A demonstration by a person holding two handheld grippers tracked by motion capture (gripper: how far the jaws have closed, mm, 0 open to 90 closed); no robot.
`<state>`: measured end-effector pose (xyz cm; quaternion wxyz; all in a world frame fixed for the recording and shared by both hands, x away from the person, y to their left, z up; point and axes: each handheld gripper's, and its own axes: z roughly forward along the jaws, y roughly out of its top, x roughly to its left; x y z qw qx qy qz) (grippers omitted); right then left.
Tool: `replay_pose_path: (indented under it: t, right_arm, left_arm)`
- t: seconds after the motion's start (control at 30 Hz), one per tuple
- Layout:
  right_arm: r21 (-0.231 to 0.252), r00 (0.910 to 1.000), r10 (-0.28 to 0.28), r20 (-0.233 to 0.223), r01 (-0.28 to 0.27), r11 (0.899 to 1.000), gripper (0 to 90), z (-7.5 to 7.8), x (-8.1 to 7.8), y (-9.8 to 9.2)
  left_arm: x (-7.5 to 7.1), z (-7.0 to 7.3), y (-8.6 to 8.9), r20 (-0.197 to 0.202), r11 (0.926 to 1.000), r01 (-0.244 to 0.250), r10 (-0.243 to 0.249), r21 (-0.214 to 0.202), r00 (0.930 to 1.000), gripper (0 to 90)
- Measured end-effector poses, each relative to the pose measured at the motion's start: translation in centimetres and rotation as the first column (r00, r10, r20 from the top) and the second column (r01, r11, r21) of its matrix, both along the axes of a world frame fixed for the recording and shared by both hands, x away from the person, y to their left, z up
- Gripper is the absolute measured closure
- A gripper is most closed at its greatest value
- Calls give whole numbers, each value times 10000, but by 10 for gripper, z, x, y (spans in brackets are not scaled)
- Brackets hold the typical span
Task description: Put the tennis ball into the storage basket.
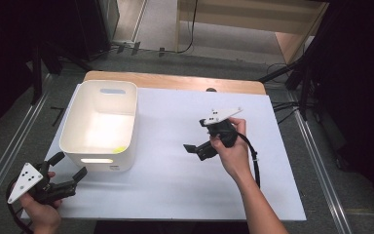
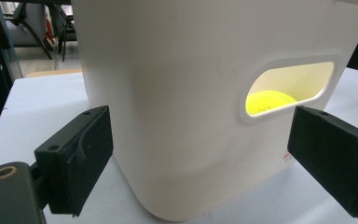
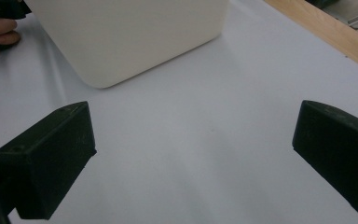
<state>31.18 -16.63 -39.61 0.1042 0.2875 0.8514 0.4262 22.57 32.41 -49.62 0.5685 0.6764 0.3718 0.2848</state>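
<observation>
On the white table [image 1: 185, 190] in front of you stands a cream-white bin [image 1: 100, 126], toward the left side and close to the near edge, with an oblong handle cutout in the wall that faces you. Your left gripper [image 1: 69, 171] sits low at the bin's near left corner, held in your left hand [image 1: 41, 212], and its jaws are spread wide with nothing between the pads; from above, one jaw points toward the bin's left side and the other lies just before its front wall. Through the left gripper view you look straight at that corner of the bin [image 2: 177, 107], the two black pads apart on either side of it and neither one touching the plastic as far as you can tell. Inside the cutout a bright yellow-green ball [image 2: 270, 101] shows, lying on the bin's floor near the front wall; from above, a small patch of the same ball [image 1: 119, 149] peeks at the bin's near right inner corner. Your right gripper [image 1: 197, 146] hovers over the middle of the table, well apart from the bin, gripped by your right hand [image 1: 231, 148], jaws likewise wide apart and holding nothing, aimed toward the bin [image 3: 130, 37] across bare white surface
</observation>
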Motion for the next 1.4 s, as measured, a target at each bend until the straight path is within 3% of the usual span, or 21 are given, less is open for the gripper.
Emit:
replay_pose_path:
  t: [0.53,1.2,1.4]
  right_arm:
    - [476,9973,-711,173,702,9964,0,-16,-18,-36]
    - [958,9869,-1596,250,1566,9830,0,-37,-39,-76]
    - [1137,9823,-1820,453,1759,9778,0,-43,-47,-89]
  left_arm:
    - [0,0,0,-1,10000,-38,38,21,10000,72]
    - [0,0,-1,3,10000,-16,16,35,10000,73]
    - [0,0,-1,2,10000,-9,9,51,10000,73]
